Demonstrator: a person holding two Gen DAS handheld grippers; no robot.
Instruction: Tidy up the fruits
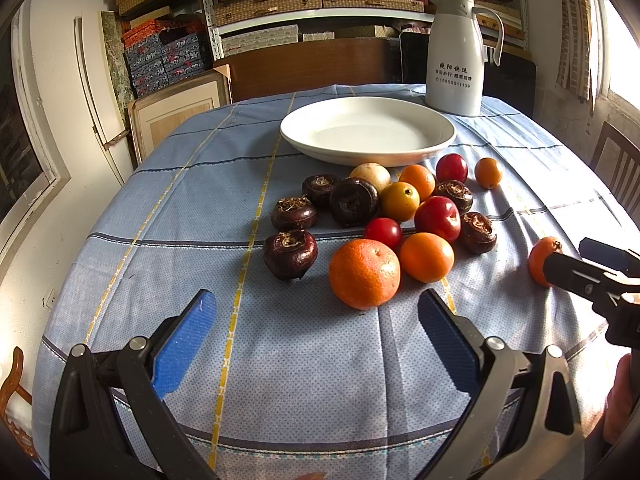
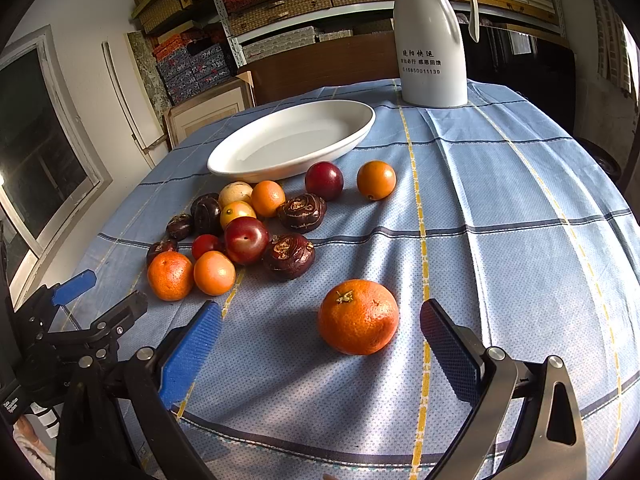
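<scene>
Fingers [image 2: 448, 348] of the right gripper [image 2: 320, 344] spread wide around a lone orange [image 2: 358, 316], not touching.
Left gripper [image 1: 316, 340] equally agape; empty plate [image 1: 400, 156] awaits; closing comes next.

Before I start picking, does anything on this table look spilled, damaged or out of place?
Nothing is spilled or broken. One orange sits alone, apart from the fruit pile, just ahead of the open right gripper. The white plate holds no fruit yet, and the tablecloth is rumpled into folds.
</scene>
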